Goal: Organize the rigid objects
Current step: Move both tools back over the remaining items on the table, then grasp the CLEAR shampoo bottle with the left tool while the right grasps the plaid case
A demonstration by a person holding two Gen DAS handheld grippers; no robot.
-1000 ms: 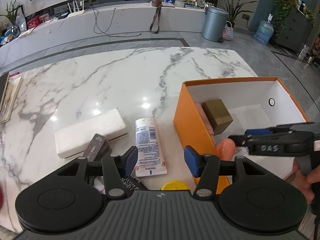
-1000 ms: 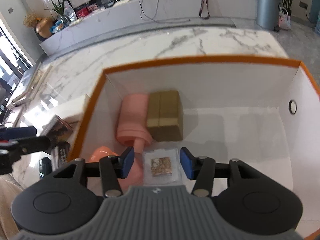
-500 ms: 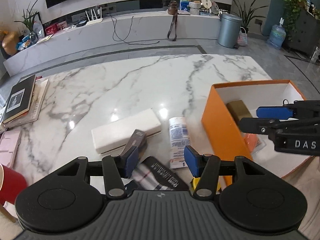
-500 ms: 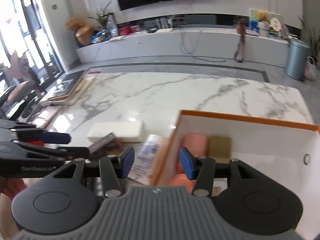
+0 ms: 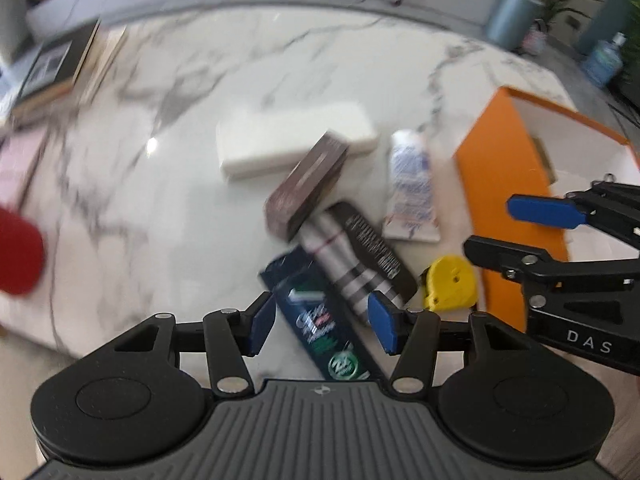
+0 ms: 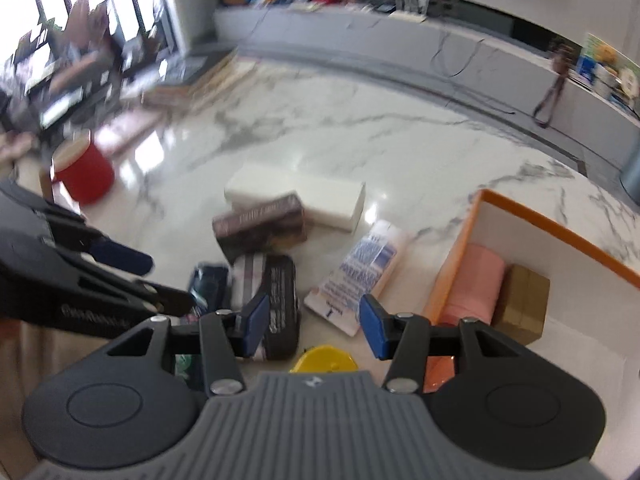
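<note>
Loose items lie on the marble table: a white box (image 5: 292,144), a brown box (image 5: 306,184) leaning on it, a black package (image 5: 352,256) showing a silver tube, a dark blue-green box (image 5: 320,332), a white tube (image 5: 412,188) and a yellow disc (image 5: 450,282). My left gripper (image 5: 322,326) hangs open over the blue-green box, holding nothing. My right gripper (image 6: 314,326) is open and empty above the yellow disc (image 6: 324,358) and the black package (image 6: 272,300). The orange box (image 6: 560,232) at right holds a pink roll (image 6: 476,284) and a tan box (image 6: 520,304).
A red cup (image 6: 82,172) stands at the table's left side, with stacked books (image 5: 52,68) behind it. The two grippers are close together over the pile; the left gripper (image 6: 156,280) shows beside the right. The table's near edge runs just below the items.
My right gripper has come out of the orange box and swung left over the loose items. My left gripper has moved over the blue-green box. Both stayed open.
</note>
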